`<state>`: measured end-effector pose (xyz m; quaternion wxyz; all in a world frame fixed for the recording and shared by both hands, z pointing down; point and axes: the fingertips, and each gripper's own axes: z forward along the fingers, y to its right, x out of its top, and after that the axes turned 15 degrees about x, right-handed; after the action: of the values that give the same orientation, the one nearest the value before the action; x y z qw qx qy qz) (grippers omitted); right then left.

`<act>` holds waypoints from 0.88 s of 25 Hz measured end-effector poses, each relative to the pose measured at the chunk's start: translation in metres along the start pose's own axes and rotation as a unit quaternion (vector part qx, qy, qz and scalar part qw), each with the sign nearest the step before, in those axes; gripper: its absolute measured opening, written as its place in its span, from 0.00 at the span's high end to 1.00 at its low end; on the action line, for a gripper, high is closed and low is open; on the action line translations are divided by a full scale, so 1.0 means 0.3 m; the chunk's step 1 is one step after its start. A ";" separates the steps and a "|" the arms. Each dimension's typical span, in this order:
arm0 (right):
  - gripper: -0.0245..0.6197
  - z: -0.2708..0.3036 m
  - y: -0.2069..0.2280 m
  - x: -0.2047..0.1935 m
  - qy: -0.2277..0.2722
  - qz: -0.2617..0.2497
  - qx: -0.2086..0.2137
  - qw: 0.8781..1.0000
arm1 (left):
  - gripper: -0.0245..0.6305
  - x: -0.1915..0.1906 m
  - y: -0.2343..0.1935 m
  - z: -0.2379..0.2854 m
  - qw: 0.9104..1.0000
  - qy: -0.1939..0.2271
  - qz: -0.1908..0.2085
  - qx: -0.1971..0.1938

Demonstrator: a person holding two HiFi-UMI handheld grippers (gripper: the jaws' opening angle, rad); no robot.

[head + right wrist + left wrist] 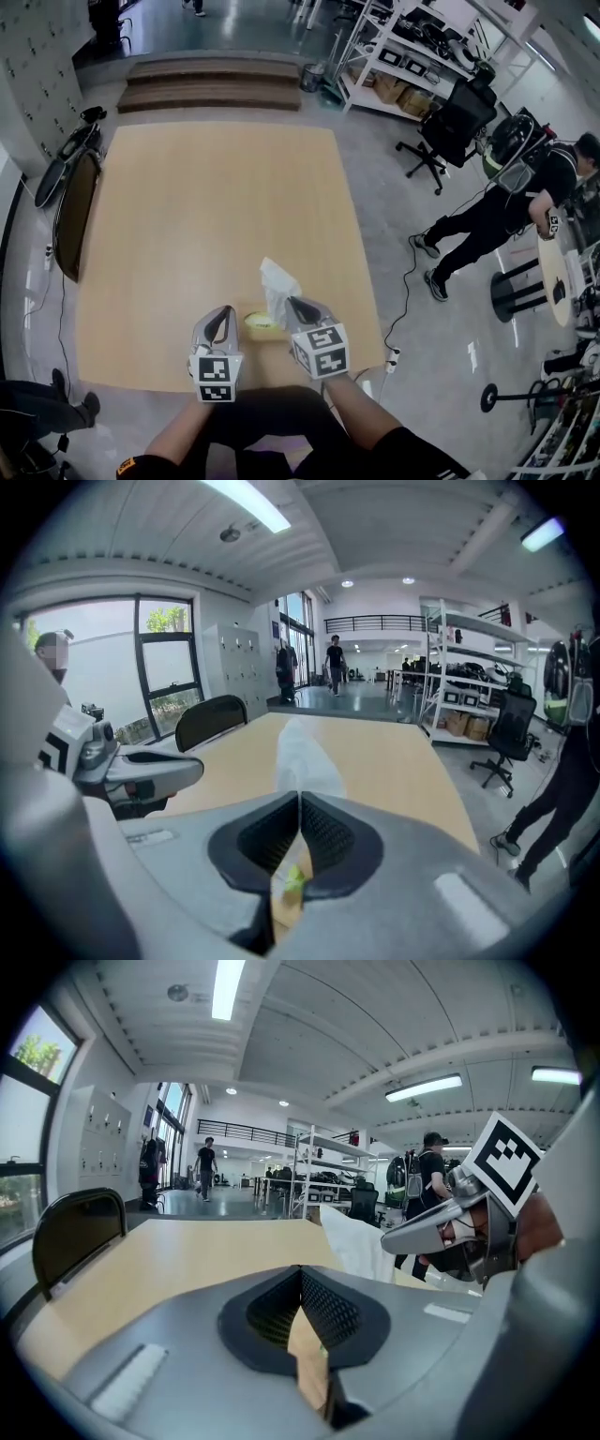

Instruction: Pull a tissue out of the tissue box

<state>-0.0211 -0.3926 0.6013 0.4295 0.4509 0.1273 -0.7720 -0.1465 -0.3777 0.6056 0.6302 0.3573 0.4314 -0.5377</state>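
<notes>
Right gripper (293, 304) is clamped on the tissue (278, 284) poking up from the yellow box (262, 325). Left gripper (223, 315) sits beside the box, closed and empty. Tissue looks flimsy and probably tears easily, so I'd grab low, near the box.

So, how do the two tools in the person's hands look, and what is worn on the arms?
Both the left tool and the right tool have smooth grey shells that narrow to a point, with black ribbed pads inside. Each carries a white cube with black square markers. The sleeves are black.
</notes>
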 end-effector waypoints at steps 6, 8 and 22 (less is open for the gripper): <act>0.96 -0.083 -0.045 0.050 0.045 -0.021 0.017 0.999 | 0.93 0.023 0.046 -0.060 1.000 0.020 -0.003 0.009; 0.96 -0.102 -0.071 0.056 0.054 -0.027 0.024 0.998 | 0.93 0.034 0.046 -0.090 1.000 0.026 -0.004 0.013; 0.96 -0.281 -0.127 -0.191 0.074 -0.023 0.075 0.994 | 0.93 -0.080 0.207 -0.369 0.997 0.024 -0.006 0.071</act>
<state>0.0117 -0.2890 0.5929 0.3661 0.5351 0.1107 -0.7533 -0.1041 -0.2573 0.5859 0.5893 0.4112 0.4093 -0.5623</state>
